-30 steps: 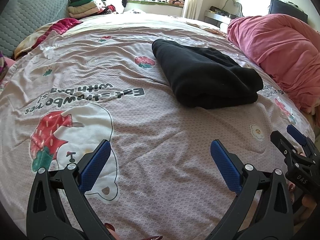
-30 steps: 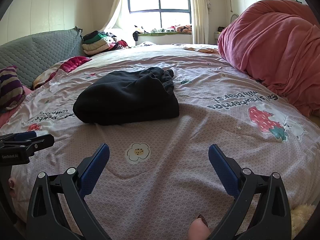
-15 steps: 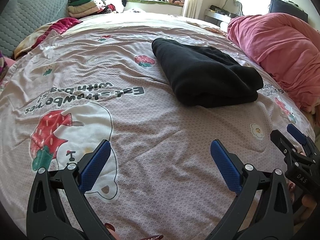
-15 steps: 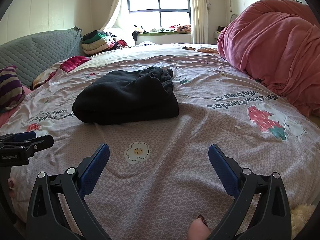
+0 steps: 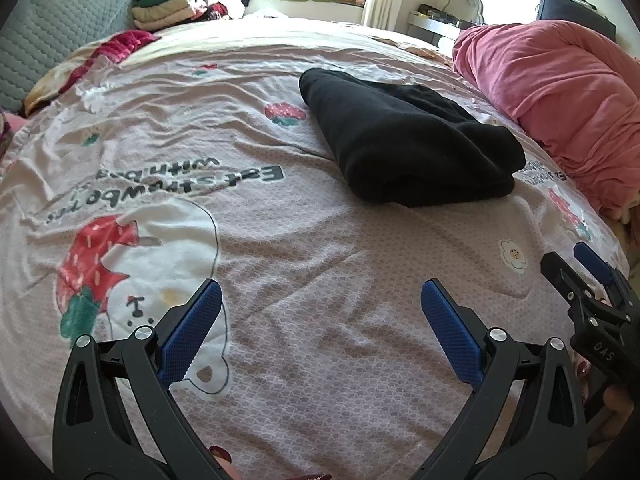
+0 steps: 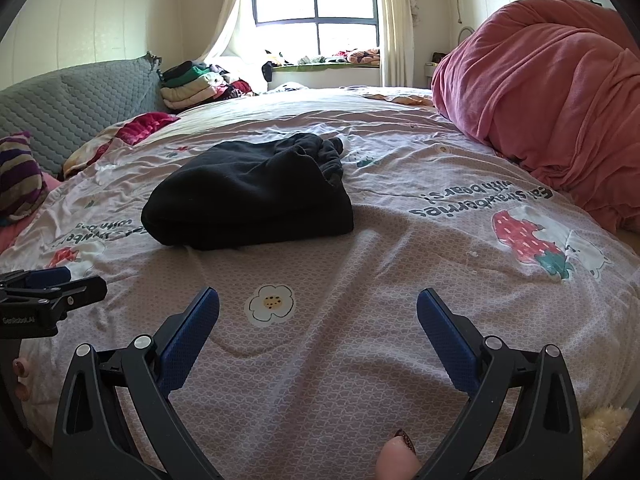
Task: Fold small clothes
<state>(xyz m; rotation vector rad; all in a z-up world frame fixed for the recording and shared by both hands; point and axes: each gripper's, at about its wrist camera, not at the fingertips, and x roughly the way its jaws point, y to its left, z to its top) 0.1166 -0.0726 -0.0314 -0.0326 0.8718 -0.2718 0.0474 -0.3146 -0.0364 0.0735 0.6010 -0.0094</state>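
Broadly, a pink printed bedspread (image 5: 304,240) fills both views, with a heaped red-pink quilt (image 6: 540,92) along its right edge. Toward the middle lies the folded black garment (image 5: 404,144), flat and clear of both tools. Nearest the near edge, the left gripper (image 5: 320,320) and the right gripper (image 6: 318,324) hover with jaws spread wide, holding nothing.

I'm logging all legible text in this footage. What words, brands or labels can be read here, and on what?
"Eat strawberries with bears" upside down on the bedsheet; the last words are creased in the left wrist view.
"Eat Strawberries with bears!" again by the strawberry print.
"GenRobot.AI" on the left gripper body.
"DAS" on the right gripper body.
Nothing readable on the black garment.
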